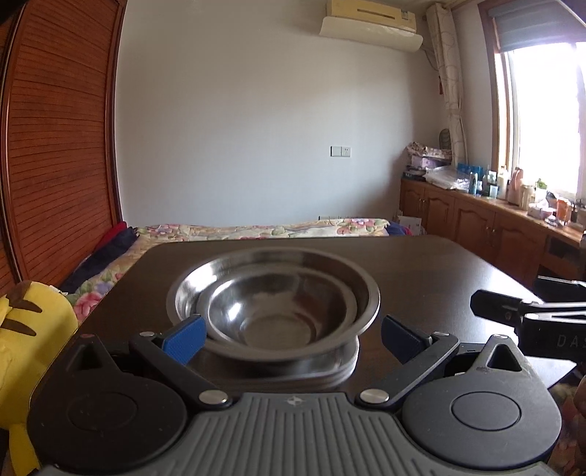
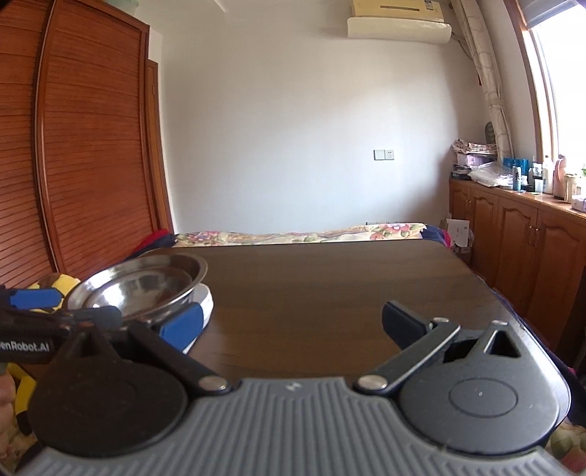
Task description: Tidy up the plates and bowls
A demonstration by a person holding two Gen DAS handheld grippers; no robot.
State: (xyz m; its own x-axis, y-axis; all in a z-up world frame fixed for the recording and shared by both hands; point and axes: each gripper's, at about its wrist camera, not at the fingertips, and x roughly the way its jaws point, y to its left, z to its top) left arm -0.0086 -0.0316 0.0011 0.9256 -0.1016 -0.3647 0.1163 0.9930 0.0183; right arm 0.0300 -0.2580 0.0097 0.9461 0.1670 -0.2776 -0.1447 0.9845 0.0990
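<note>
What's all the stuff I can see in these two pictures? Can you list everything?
Steel bowl: one, silver, nested in the plate.
Steel plate: one, silver, on white plates.
White plates: count unclear, white, under the steel plate.
Table: one, dark brown, foreground.
Bed: one, floral cover, behind the table.
Wardrobe: one, reddish wood, left.
Plush toy: one, yellow, left of the table.
Air conditioner: one, cream, high on the wall.
Cabinets: wooden row, under the window, cluttered with bottles.
Left gripper: black, blue fingers, open around the stack.
Right gripper: same, open over bare table.
</note>
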